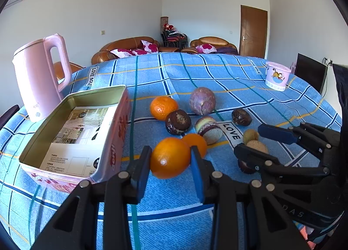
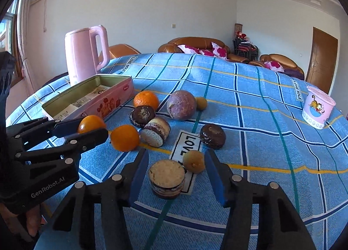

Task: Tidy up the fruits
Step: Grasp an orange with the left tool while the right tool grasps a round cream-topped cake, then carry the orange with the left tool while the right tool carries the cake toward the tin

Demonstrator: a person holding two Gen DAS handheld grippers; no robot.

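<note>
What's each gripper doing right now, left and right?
Left gripper: shut on an orange.
Right gripper: open, jaws either side of a sandwich cookie and a small yellow fruit, gripping neither.

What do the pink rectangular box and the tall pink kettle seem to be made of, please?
The pink rectangular box looks like thin tin: its bare inner walls have a dull golden metallic sheen, and the outside is printed. The tall pink kettle looks like matte moulded plastic, though that is less certain.

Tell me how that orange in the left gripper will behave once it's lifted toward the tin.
The orange is round and glossy, so it could slip or twist between the left gripper's flat pads. It looks firm, probably unharmed by the squeeze. Dropped on the tablecloth, it would likely roll.
</note>
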